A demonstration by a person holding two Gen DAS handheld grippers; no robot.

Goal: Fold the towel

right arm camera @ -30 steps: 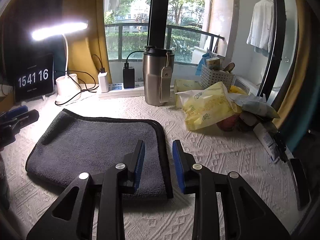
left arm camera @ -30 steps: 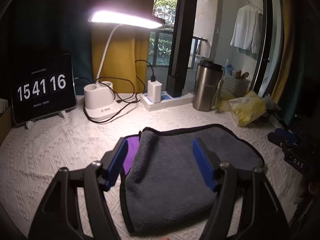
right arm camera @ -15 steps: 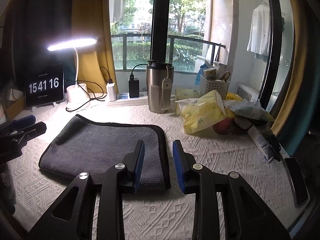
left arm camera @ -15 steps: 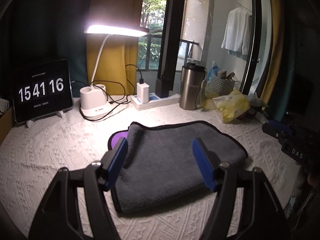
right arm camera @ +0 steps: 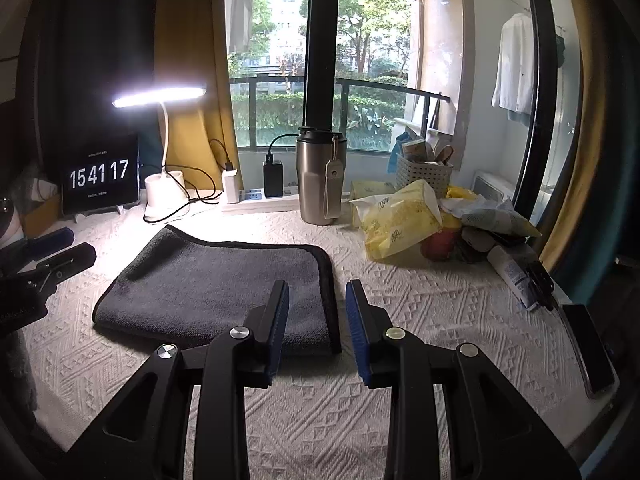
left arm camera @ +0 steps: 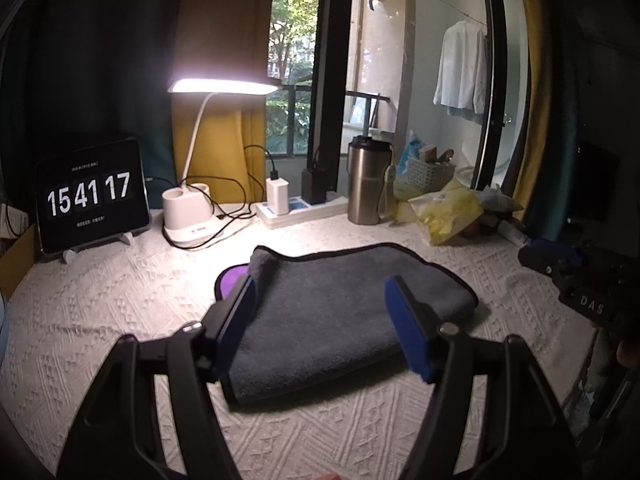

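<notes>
A grey towel (left arm camera: 336,312) with black trim lies folded flat on the white textured tablecloth (left arm camera: 100,312); a purple underside corner (left arm camera: 230,278) shows at its left. It also shows in the right wrist view (right arm camera: 216,284). My left gripper (left arm camera: 320,300) is open and empty, held above the towel's near edge. My right gripper (right arm camera: 318,300) is open and empty, held above the towel's right trimmed edge. Each gripper appears in the other's view: the right one (left arm camera: 576,272), the left one (right arm camera: 44,256).
At the back stand a clock tablet (left arm camera: 90,196), a lit desk lamp (left arm camera: 192,216), a power strip with chargers (left arm camera: 300,210) and a steel tumbler (left arm camera: 366,182). Yellow bags (right arm camera: 400,216), a basket (right arm camera: 424,172), a tube and a phone (right arm camera: 588,344) crowd the right side.
Both grippers have drawn back and up from the towel, which looks smaller and farther now. The towel itself lies as before. The clock went from 16 to 17.
</notes>
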